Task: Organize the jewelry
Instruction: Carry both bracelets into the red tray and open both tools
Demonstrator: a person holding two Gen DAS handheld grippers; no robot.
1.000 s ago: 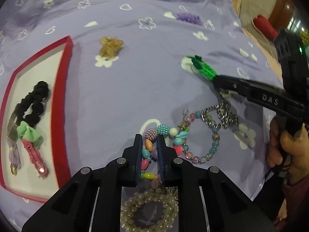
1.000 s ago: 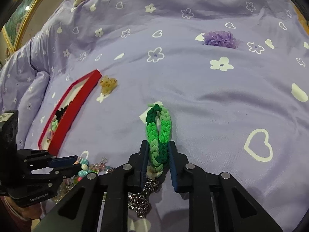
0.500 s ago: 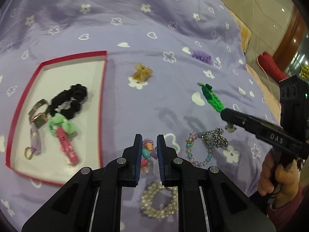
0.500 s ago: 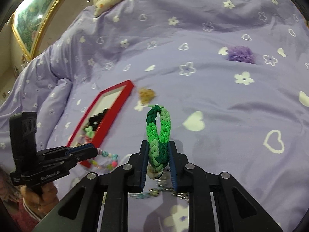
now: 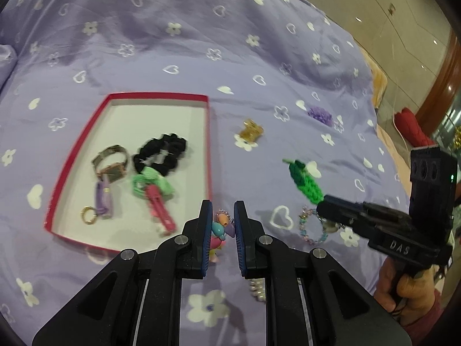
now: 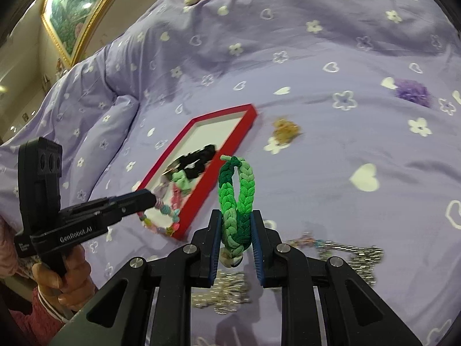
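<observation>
The left gripper (image 5: 220,225) was clamped on a multicoloured bead bracelet (image 5: 219,232), jaws drawn in narrow around the beads, and the string of them dangled clear of the bedspread (image 5: 201,43). Seen from the right wrist camera, the bracelet's loop hung off the left gripper's tip (image 6: 149,200) just in front of the near corner of the red tray (image 6: 253,109). Up and to the left of that gripper lay the tray itself, white inside, and it held a black scrunchie (image 5: 161,155), a gold-toned watch (image 5: 111,161), a green hair tie (image 5: 151,183), a pink hair clip (image 5: 160,212) and a lilac keyring strap (image 5: 100,201) (all a touch blurred).

Over on the other side, the right gripper (image 6: 236,235) was squeezed onto a green braided bracelet (image 6: 236,193), the braid standing upright out of the pads, pale green at the base and darker at the top loop. A hand (image 5: 403,285) gripped that tool's handle at the lower right of the left wrist view.

Beneath the right gripper, a silver chain (image 6: 354,253) and a pastel bead bracelet (image 5: 312,226) lay on the purple cloth. Just under the left gripper's right finger, a few pearls of a pearl bracelet (image 5: 258,288) peeked out. Beyond both grippers sat a gold hair claw (image 5: 252,129), just right of the tray, and farther right a purple scrunchie (image 5: 319,115).
</observation>
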